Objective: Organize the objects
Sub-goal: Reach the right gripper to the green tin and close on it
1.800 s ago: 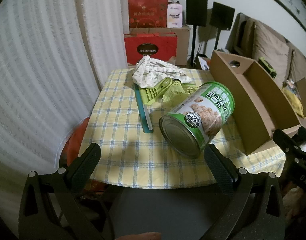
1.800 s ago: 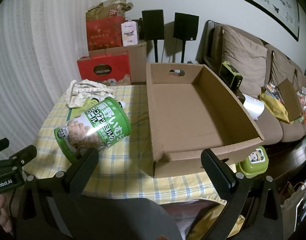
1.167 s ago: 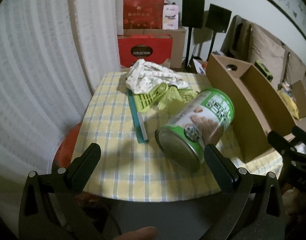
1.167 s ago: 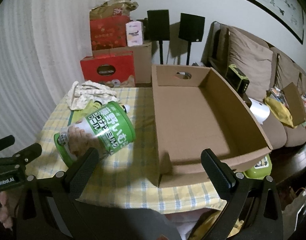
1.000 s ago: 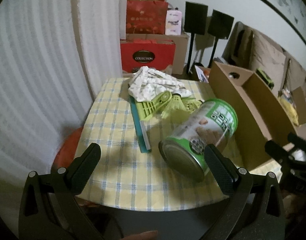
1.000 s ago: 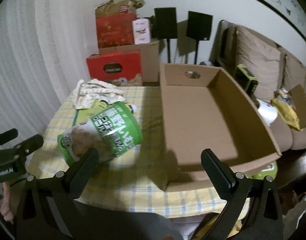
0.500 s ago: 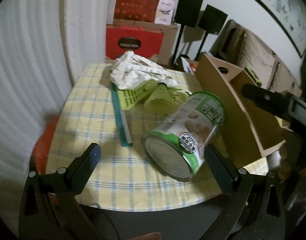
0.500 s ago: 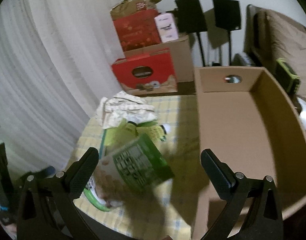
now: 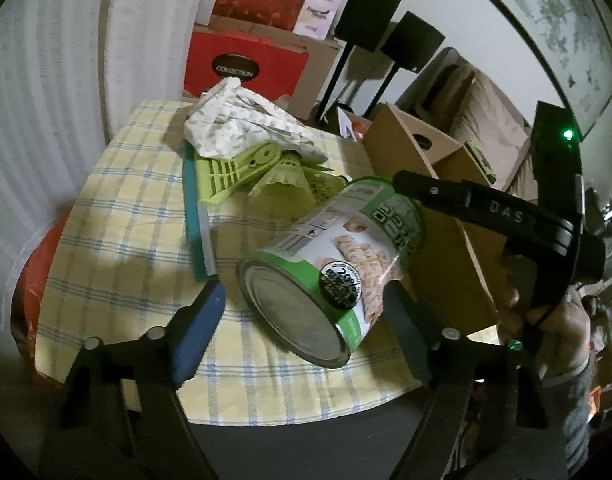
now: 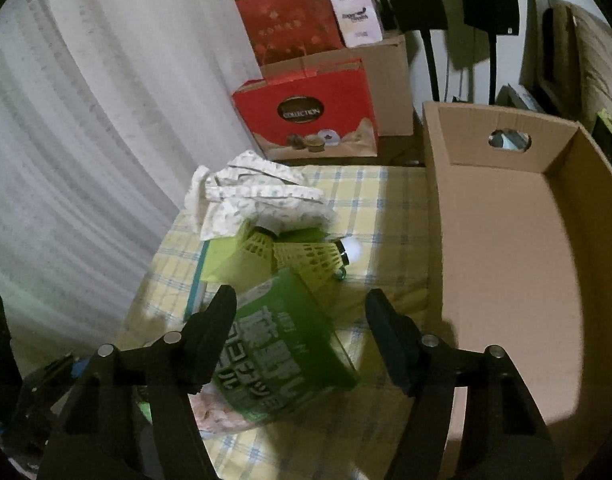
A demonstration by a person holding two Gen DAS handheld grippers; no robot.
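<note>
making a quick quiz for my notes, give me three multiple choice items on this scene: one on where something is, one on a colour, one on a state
1. Where does the cardboard box sit relative to the can, in the right wrist view?
A. to its right
B. to its left
C. on top of it

2. What colour are the shuttlecocks?
A. red
B. yellow-green
C. blue

3. How does the can rest?
A. upright
B. inside the box
C. on its side on the checked tablecloth

Answers:
1 A: the box fills the right of that view.
2 B: their skirts are yellow-green.
3 C: its metal end faces the left tool.
</note>
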